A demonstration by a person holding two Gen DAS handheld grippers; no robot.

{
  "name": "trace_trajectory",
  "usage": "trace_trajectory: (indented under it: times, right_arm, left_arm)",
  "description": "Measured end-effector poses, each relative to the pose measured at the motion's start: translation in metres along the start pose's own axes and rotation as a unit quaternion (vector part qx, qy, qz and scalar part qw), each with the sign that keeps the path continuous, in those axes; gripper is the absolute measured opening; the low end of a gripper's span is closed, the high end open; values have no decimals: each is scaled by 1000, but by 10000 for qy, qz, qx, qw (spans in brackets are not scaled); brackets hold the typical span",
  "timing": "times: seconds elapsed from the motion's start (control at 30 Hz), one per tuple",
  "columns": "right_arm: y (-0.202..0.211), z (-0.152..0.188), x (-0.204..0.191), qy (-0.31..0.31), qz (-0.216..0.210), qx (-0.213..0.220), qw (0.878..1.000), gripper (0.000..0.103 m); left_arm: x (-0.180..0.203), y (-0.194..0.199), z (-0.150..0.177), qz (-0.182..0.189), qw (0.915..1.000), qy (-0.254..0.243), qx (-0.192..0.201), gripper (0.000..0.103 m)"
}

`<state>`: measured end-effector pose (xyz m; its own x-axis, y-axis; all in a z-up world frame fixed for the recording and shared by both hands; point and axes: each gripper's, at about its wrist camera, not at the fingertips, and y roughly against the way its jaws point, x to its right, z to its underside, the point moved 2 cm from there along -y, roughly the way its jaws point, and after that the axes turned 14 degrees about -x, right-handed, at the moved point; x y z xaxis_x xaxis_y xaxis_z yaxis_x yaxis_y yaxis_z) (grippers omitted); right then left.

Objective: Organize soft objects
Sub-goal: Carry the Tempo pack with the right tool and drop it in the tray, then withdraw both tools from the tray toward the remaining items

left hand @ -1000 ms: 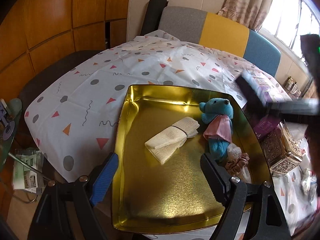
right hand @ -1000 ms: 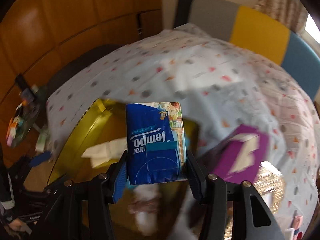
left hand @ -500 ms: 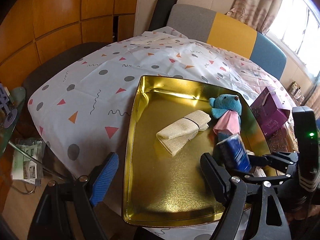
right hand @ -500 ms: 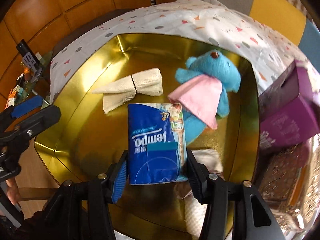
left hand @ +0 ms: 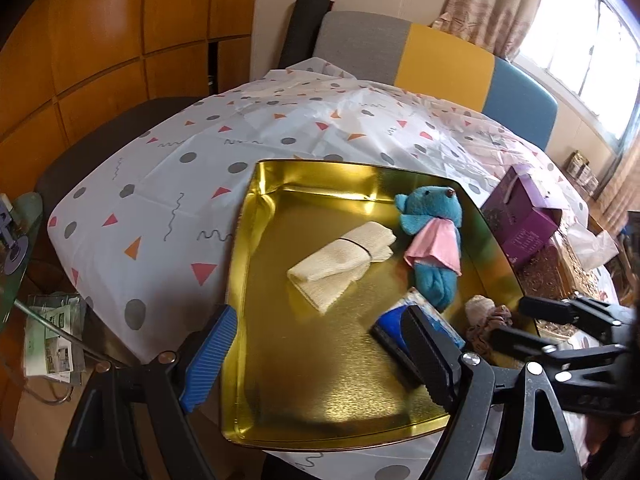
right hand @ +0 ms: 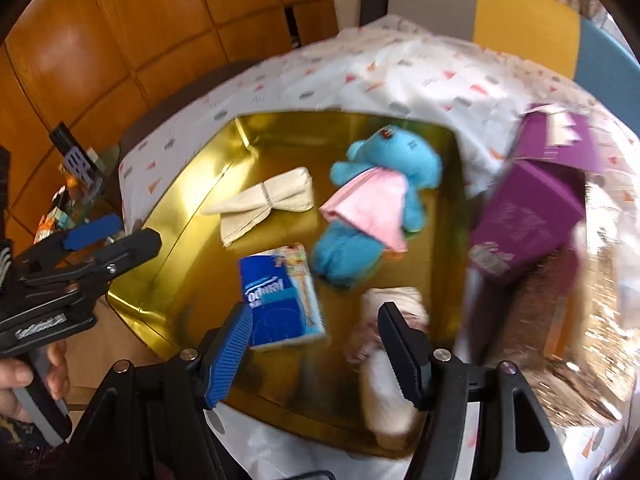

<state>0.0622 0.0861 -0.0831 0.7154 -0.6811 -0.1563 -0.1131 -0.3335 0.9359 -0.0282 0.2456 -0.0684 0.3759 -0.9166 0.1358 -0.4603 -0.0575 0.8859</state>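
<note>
gold tray point(left hand: 240, 280) floor (near edge) lies bare.

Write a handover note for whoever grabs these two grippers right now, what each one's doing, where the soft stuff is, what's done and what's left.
Right gripper: jaws opening, tissue pack lies loose on the gold tray between the fingers, pads off it.
Left gripper: open, empty, over the tray's near edge.
In the tray: tissue pack, folded cream cloth, blue plush toy, scrunchie.
Done: those four are in.
Left: clear the right gripper; the purple box stays beside the tray; no other soft item clearly visible.
</note>
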Motion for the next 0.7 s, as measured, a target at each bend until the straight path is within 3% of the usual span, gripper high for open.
trace_trajectory:
  times: [0.47,0.6,0.7]
  right_arm:
    - [73,89,89,-947,543,676,9917,66]
    - [95,121,137,-1676,774,841,9792,66]
    - [110,149,184,-2493,875,912,9601,66]
  left_arm:
    - [55,6,6,394,9951,-902,48,84]
    - [77,12,9,581,9903,-1259,95,84]
    - [93,16,13,756,9852,-1536,95,85]
